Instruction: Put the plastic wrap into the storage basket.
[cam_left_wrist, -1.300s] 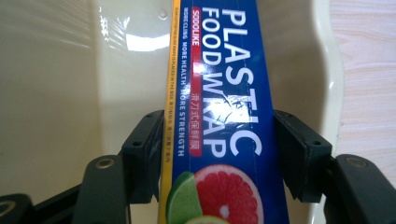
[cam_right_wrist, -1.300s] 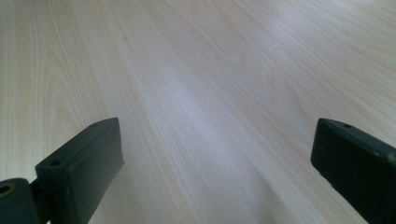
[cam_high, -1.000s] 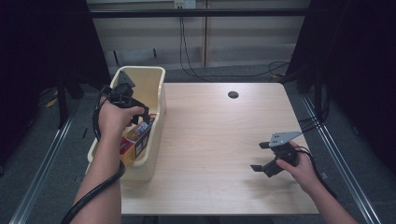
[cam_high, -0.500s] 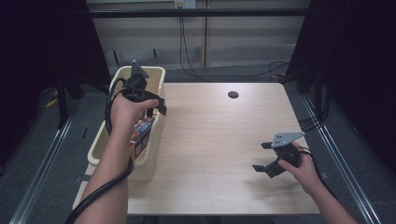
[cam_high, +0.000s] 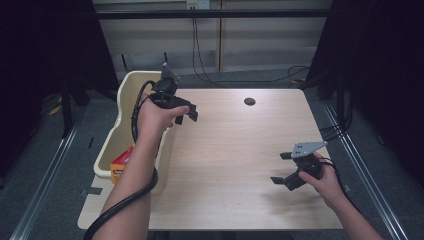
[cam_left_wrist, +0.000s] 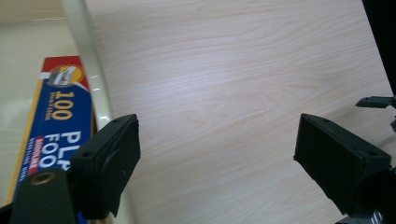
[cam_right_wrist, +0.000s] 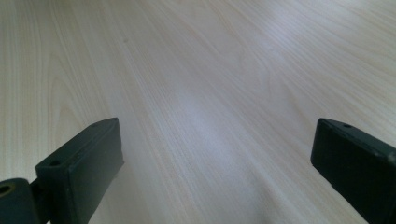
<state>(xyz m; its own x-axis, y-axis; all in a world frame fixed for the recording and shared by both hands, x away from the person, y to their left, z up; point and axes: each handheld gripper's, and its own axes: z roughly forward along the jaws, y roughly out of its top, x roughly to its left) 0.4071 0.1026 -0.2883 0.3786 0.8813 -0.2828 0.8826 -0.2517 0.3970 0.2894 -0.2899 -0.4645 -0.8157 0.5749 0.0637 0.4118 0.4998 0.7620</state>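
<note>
The box of plastic food wrap (cam_left_wrist: 53, 135) lies lengthwise inside the cream bin (cam_high: 122, 122), which sits along the left edge of the table (cam_high: 235, 150); in the high view its red and yellow end (cam_high: 122, 164) shows at the bin's near end. It rests flat on the bin floor against the wall nearest the table, probably because the long narrow bin takes such a long carton only that way.

The left claw (cam_high: 186, 113) hangs above the bin's table-side rim, toward the far left corner of the table. Its jaws have just been opening and now stand wide apart with nothing between them; in the left gripper view bare wood shows in the gap, and the box lies below and beside the left jaw, apart from it. I judge the claw has let the box go, so the wide jaws and the raised hand serve to clear the rim.

The right claw (cam_high: 285, 169) sits low over the table near the right edge, toward the near right corner. Its jaws are also spread wide and empty, with plain wood grain between them in the right gripper view. It seems parked there to keep out of the left arm's way, ready if another item comes.

A dark round cable hole (cam_high: 249, 101) marks the table near its far edge.
</note>
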